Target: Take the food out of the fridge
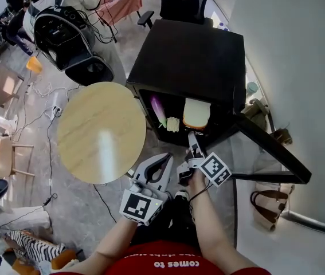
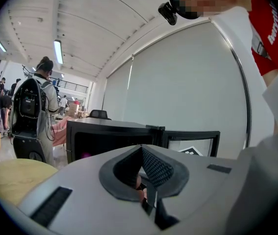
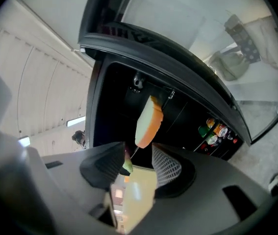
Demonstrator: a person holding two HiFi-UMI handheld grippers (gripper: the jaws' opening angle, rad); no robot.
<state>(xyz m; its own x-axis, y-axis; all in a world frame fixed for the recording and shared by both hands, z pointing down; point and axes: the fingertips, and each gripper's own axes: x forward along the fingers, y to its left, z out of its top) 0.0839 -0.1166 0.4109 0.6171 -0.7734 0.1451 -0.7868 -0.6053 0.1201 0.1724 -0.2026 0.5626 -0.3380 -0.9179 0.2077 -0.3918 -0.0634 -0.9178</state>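
Observation:
The black mini fridge [image 1: 191,56] stands open, its door [image 1: 271,148] swung out to the right. Inside lie a purple vegetable [image 1: 158,110], a small pale yellow item [image 1: 173,124] and a slice of bread [image 1: 196,113]. My right gripper [image 1: 192,141] is just in front of the opening, open and empty. In the right gripper view the bread slice [image 3: 148,121] shows beyond the gap of the right gripper [image 3: 139,163]. My left gripper [image 1: 165,158] hangs lower left of the fridge front with its jaws together and nothing in them. In the left gripper view, the left gripper [image 2: 141,173] points toward the fridge [image 2: 109,136].
A round wooden table [image 1: 102,130] stands just left of the fridge. Cans or jars [image 3: 217,131] sit in the fridge's door shelf. A person with a black backpack [image 1: 65,30] is at the back left, with cables on the floor. An office chair [image 1: 182,2] stands behind the fridge.

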